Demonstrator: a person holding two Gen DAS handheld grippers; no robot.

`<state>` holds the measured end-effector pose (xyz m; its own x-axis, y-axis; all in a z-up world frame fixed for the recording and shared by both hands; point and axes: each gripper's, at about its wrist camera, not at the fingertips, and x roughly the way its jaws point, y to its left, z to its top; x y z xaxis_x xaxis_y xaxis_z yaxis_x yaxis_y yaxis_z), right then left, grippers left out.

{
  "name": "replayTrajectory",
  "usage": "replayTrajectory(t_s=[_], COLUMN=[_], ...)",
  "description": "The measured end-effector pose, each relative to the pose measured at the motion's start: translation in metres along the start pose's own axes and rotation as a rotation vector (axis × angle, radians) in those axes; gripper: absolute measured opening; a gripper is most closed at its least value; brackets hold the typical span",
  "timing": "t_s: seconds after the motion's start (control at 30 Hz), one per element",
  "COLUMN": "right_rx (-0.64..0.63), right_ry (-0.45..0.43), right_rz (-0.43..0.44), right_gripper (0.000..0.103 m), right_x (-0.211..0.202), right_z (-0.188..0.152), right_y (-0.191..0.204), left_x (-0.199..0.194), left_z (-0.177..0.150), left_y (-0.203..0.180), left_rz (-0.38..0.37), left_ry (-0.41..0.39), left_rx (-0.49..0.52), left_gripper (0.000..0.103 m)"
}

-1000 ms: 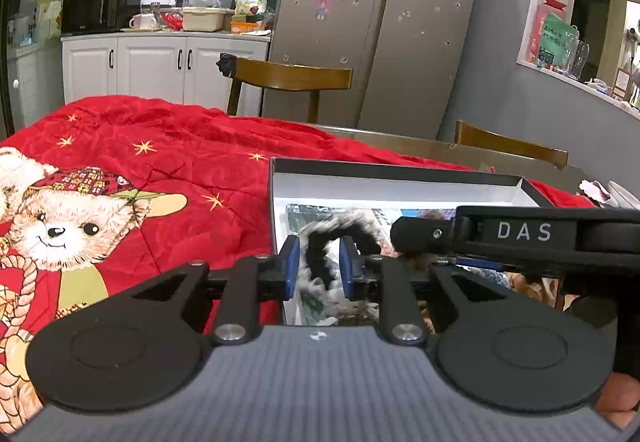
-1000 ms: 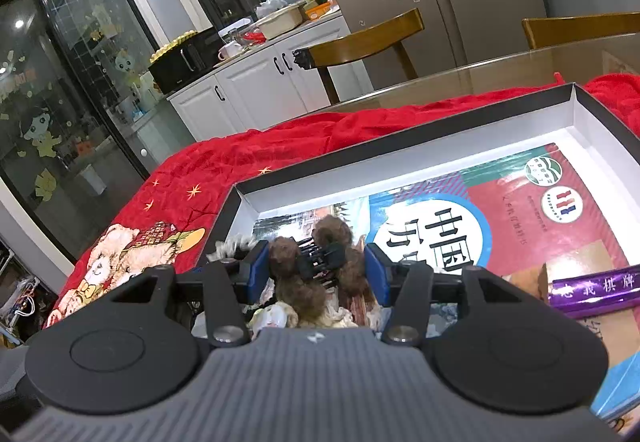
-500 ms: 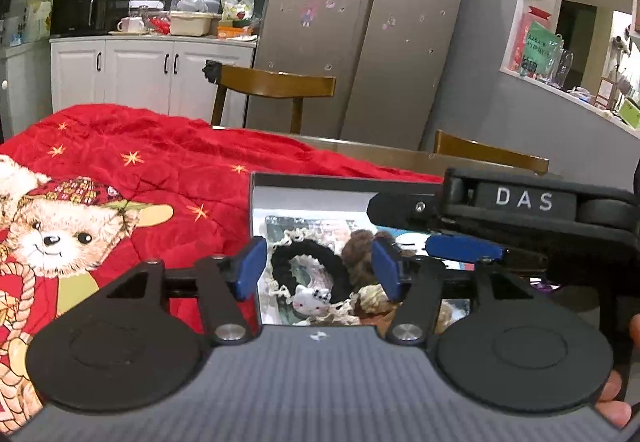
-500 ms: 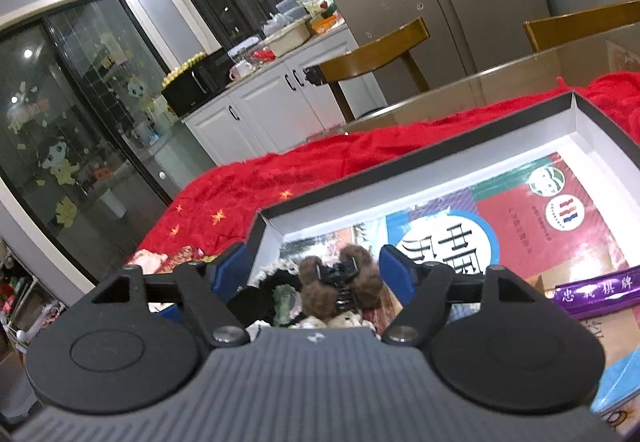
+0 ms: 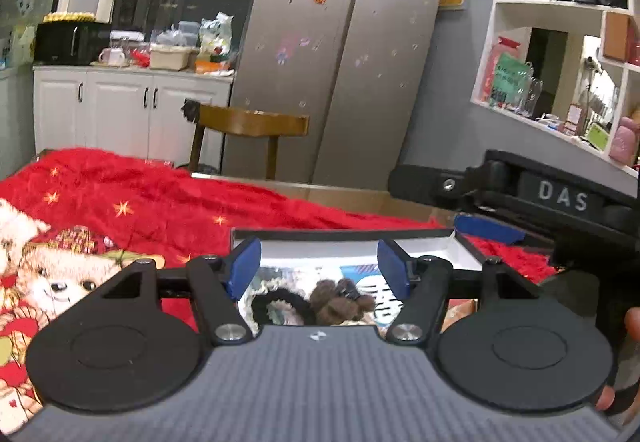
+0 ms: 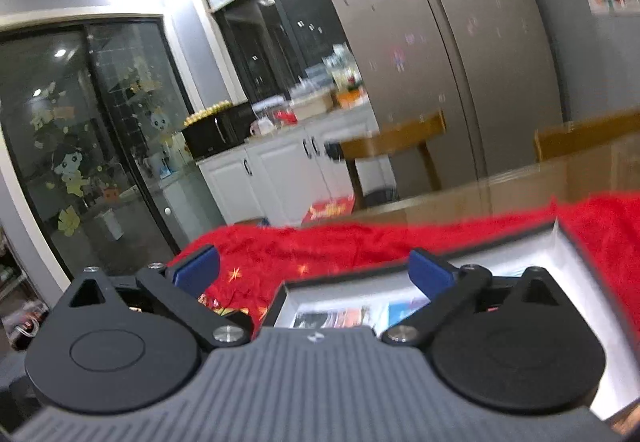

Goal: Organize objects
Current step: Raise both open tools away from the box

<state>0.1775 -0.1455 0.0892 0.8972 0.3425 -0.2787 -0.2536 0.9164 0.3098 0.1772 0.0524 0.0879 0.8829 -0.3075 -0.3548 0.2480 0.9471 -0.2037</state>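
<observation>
Grippers both empty. Left gripper [image 5: 320, 268]: jaws opening, nothing between the blue pads, raised above the box [image 5: 344, 234]. Right gripper [image 6: 314, 272]: jaws opening wide, nothing between them, over the box's [image 6: 558, 242] near-left corner. Inside the box, lower left: black scrunchie [image 5: 276, 308] touching brown fuzzy clip [image 5: 340, 302], both lying on printed packets [image 5: 360, 276]. Box rests on red blanket [image 5: 160, 209]. Beyond: chair [image 5: 252, 127], fridge [image 5: 340, 53], white cabinets [image 5: 120, 105].
</observation>
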Motion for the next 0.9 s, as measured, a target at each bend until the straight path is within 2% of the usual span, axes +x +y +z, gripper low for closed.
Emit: replayTrajectory(t_s=[0.17,0.23,0.4,0.53,0.6,0.77,0.9], right_rx=[-0.092,-0.141,-0.255,-0.287,-0.303,-0.253,-0.178], right_ry=[-0.082,-0.086,-0.143,-0.201,-0.214,-0.242,-0.222], right_rz=[-0.008,-0.014,-0.073,-0.133,-0.162,-0.217,-0.230], right_gripper=[0.103,0.103,0.103,0.103,0.103,0.103,0.103], right_x=[-0.032,-0.044,-0.080,-0.113,-0.129,-0.164,-0.181], right_z=[0.018,0.023,0.024,0.016,0.011,-0.008,-0.017], right_y=[0.018,0.028,0.048,0.055,0.054,0.031,0.002], left_x=[-0.026,-0.036,-0.066,-0.087,-0.096,-0.114,-0.118], left_z=[0.011,0.015,0.020,0.017,0.013,-0.004,-0.022], left_y=[-0.008,-0.013,-0.030,-0.050,-0.060,-0.085,-0.098], left_rz=[-0.018,-0.025,-0.059,-0.100,-0.144,-0.175,-0.193], left_ry=[-0.062,-0.078,-0.125,-0.122,-0.113,-0.113,-0.042], left_rx=[0.022,0.033,0.053,0.075,0.089,0.140,0.121], left_gripper=[0.076,0.076,0.077,0.081,0.081,0.081,0.082])
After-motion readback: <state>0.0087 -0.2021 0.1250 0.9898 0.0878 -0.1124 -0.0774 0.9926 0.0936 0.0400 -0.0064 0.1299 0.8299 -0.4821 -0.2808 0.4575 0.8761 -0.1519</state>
